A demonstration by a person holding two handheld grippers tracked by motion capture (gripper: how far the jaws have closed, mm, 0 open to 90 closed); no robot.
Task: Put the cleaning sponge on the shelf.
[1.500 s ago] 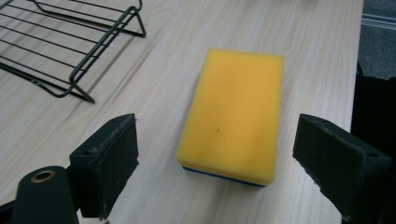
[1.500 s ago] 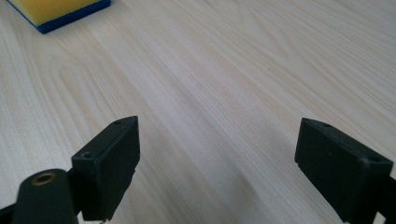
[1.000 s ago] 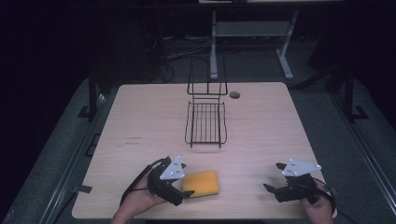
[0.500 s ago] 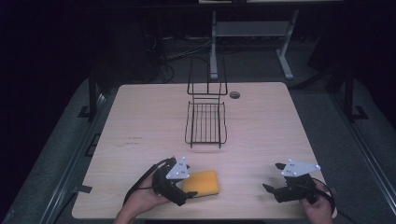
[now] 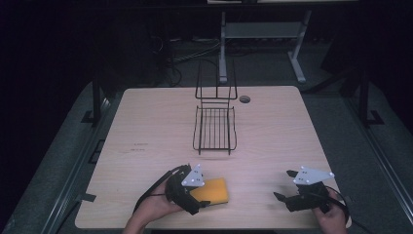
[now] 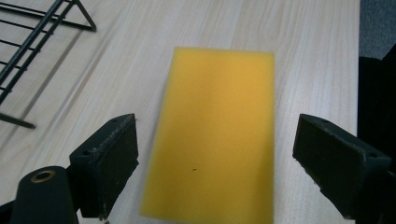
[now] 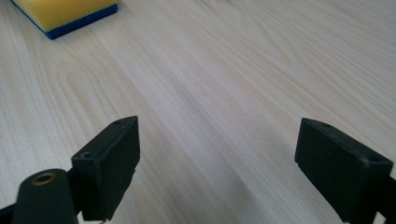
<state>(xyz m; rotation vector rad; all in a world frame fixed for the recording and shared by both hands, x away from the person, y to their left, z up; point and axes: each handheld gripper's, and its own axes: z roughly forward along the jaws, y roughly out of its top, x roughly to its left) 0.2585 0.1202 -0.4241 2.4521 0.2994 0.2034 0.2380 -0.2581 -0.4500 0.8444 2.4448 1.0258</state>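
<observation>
Careful: your left gripper (image 6: 215,154) has its fingers wide apart astride the flat yellow foam sponge (image 6: 217,130) on the tabletop (image 5: 160,126); close crooked and it squirts away. Right gripper (image 7: 217,158) gapes too.

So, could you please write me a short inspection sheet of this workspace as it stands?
Surface: light wood table, bare apart from the items below; round hole near its far edge.
Job's things: yellow sponge with blue underside, flat near the front edge; black wire rack mid-table.
Clutter: nothing seen.
Grippers: left gripper open, jaws either side of the sponge, not touching; right gripper open over bare wood.
Cables: black cable trailing from the left gripper.
Surroundings: dark floor, grey stand behind the table.
</observation>
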